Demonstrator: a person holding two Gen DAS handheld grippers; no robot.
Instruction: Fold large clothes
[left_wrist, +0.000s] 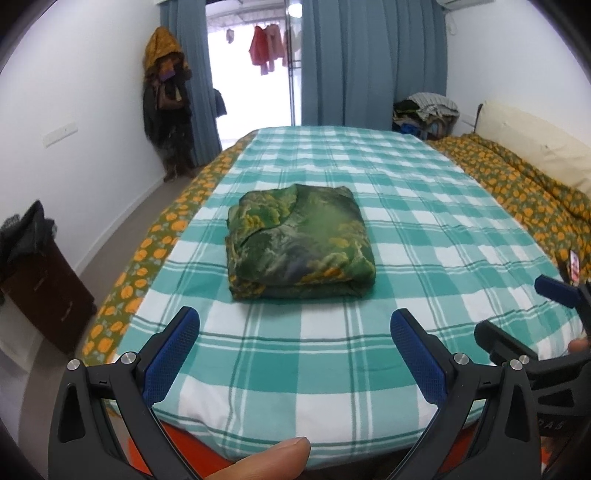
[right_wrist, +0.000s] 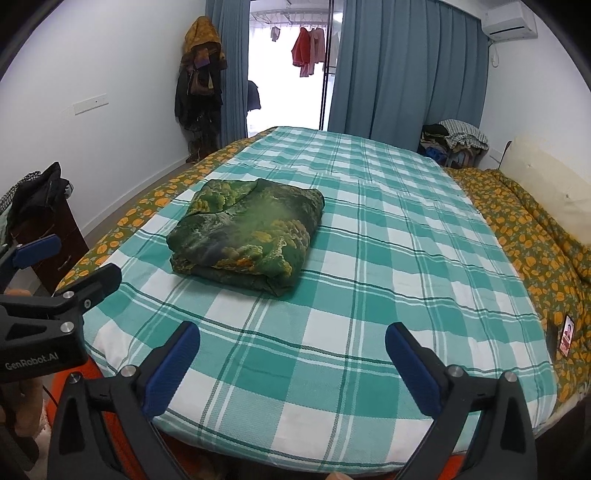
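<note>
With my left gripper (left_wrist: 295, 343) and right gripper (right_wrist: 291, 350) both spread wide and empty, I judge the folded green garment (left_wrist: 299, 245) mid-bed (left_wrist: 424, 229) soft, light, slippery, best pinched at its thick near edge.

A bed (left_wrist: 332, 387) under a teal checked sheet carries a folded green patterned garment (left_wrist: 299, 245) at frame centre.

Checked sheet (left_wrist: 369, 206) lies bare between both spread grippers and the folded green garment (left_wrist: 299, 243), the one obstacle at mid-bed. Sheet is also bare right of and beyond it. Phone (right_wrist: 567, 334) sits at the right edge on the orange floral bedding (right_wrist: 517, 221). Dark cabinet (right_wrist: 48, 240) stands left of the bed
</note>
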